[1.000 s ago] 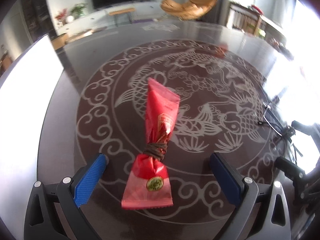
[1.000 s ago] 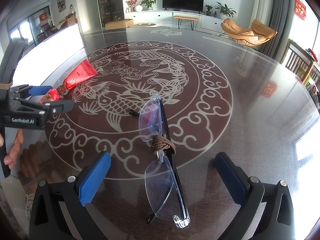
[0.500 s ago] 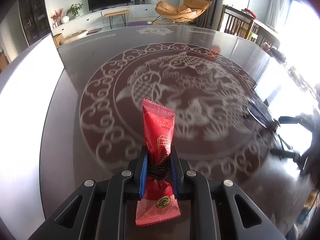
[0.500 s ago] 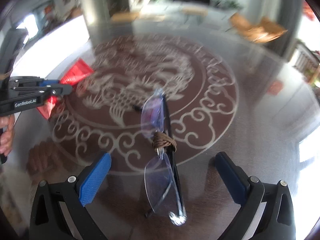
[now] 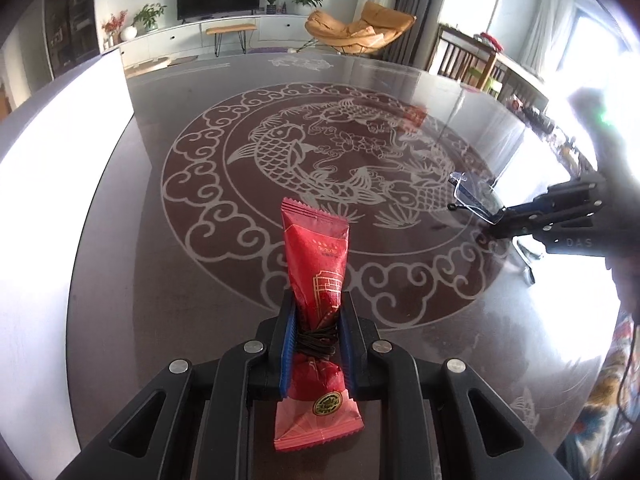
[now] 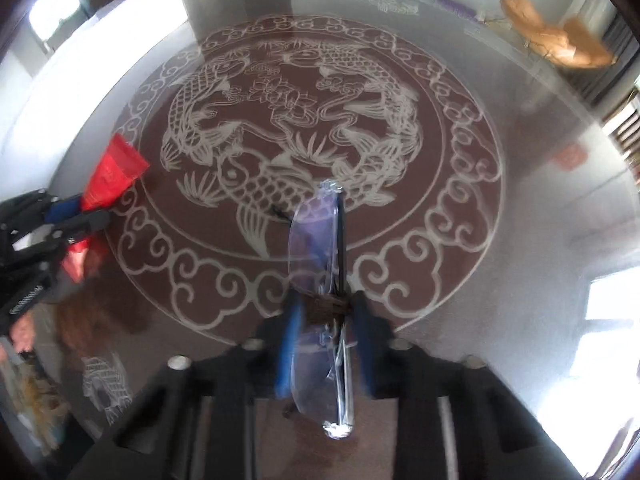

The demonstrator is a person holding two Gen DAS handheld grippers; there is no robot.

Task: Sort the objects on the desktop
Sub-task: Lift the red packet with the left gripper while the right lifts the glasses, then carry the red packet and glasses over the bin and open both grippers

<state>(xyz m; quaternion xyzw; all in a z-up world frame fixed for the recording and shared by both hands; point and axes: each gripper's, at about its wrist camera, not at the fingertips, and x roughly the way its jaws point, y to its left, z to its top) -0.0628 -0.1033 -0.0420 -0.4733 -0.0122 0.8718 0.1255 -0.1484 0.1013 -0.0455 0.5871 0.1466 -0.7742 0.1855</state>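
A red snack packet [image 5: 318, 292], bound at its waist with dark cord, is pinched at that waist by my left gripper [image 5: 317, 332], which is shut on it and holds it just above the table. From the right wrist view the same packet [image 6: 116, 168] shows at the far left in that gripper [image 6: 72, 216]. Folded rimless glasses [image 6: 320, 248], tied with brown cord at the bridge, sit between the blue pads of my right gripper [image 6: 324, 312], shut on them. In the left wrist view the glasses [image 5: 472, 196] poke out of the right gripper [image 5: 508, 220] at the right.
A round glass table [image 5: 120, 240] with a fish and cloud pattern [image 6: 304, 128] lies under both grippers. A hand [image 6: 22, 328] grips the left tool at the lower left. Beyond the table stand a TV bench [image 5: 230, 30], an orange lounge chair [image 5: 360, 32] and a wooden shelf.
Both grippers went from wide open to shut: the left closed on the red packet first, then the right closed on the glasses. Both have moved and lifted slightly.
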